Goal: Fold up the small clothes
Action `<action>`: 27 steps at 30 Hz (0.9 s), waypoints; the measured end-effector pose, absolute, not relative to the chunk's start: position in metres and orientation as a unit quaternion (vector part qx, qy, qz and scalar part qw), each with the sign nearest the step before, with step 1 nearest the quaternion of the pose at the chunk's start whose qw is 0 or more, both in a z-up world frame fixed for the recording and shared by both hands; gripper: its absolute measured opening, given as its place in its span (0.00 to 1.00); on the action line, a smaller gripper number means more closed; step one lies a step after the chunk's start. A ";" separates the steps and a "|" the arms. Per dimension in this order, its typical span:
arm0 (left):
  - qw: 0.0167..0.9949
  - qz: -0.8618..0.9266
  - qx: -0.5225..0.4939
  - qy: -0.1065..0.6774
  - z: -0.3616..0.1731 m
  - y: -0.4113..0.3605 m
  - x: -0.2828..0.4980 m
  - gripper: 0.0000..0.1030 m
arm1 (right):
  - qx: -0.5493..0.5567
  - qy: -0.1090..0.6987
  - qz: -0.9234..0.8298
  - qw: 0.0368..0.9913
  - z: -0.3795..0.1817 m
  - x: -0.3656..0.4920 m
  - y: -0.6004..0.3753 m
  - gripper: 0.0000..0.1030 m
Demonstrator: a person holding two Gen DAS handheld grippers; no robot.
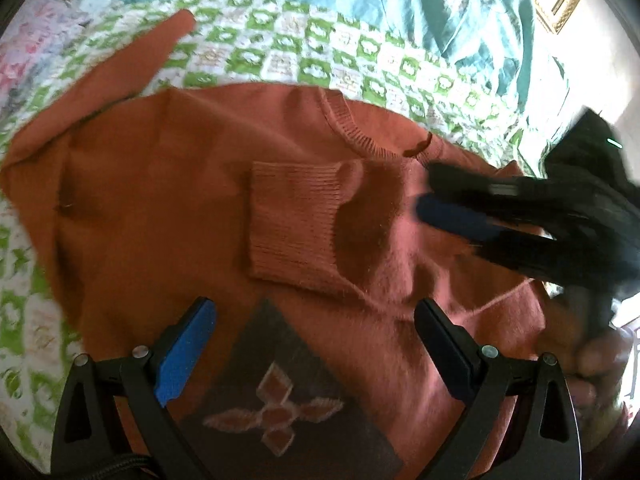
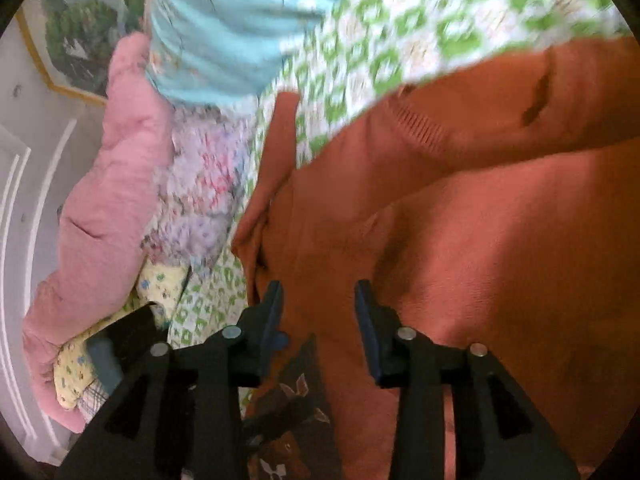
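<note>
- Left wrist view: at 9 o'clock, the free sleeve [image 1: 132, 68] of the rust-orange sweater [image 1: 160, 208] ran up toward 11 o'clock over the green-and-white checked quilt [image 1: 280, 44].
- The sweater lay flat on the quilt and filled the middle of the view; its ribbed collar [image 1: 360, 132] sat near 12 o'clock.
- In the centre, the ribbed cuff [image 1: 296, 220] of the other sleeve lay folded across the chest of the sweater.
- At 6 o'clock, the left gripper [image 1: 316, 348] hung over the sweater with its fingers spread wide and nothing between them; a dark patch with a diamond motif [image 1: 280, 412] showed in the gap.
- At 3 o'clock, the right gripper [image 1: 432, 196] was blurred above the folded sleeve, near the collar.
- At 1 o'clock, teal bedding [image 1: 400, 4] lay behind the quilt.
- Right wrist view: at 9 o'clock lay a pink padded cover [image 2: 108, 200], and at 11 o'clock a framed picture [image 2: 76, 36].
- At 6 o'clock, the right gripper [image 2: 318, 300] had its fingers apart, holding nothing, above the sweater [image 2: 480, 240].
- From 12 to 3 o'clock, the sweater's collar [image 2: 420, 128] met the quilt [image 2: 400, 40].
</note>
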State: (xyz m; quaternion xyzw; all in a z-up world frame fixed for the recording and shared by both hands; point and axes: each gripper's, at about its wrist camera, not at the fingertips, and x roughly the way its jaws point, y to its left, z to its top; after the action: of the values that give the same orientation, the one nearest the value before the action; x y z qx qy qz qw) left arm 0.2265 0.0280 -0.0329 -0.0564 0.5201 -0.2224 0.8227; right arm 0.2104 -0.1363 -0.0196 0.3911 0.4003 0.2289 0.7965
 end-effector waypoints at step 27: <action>0.861 -0.168 -0.054 0.476 -0.036 0.055 0.254 0.05 | 0.324 0.368 -0.086 0.867 -0.022 0.098 -0.328 0.45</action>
State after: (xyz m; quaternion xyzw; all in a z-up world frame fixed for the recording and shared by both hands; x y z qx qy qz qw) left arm 0.2539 0.0548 -0.0356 -0.0544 0.4763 -0.1677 0.8614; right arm 0.0981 -0.3284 -0.0221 0.3240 0.3677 -0.0857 0.8675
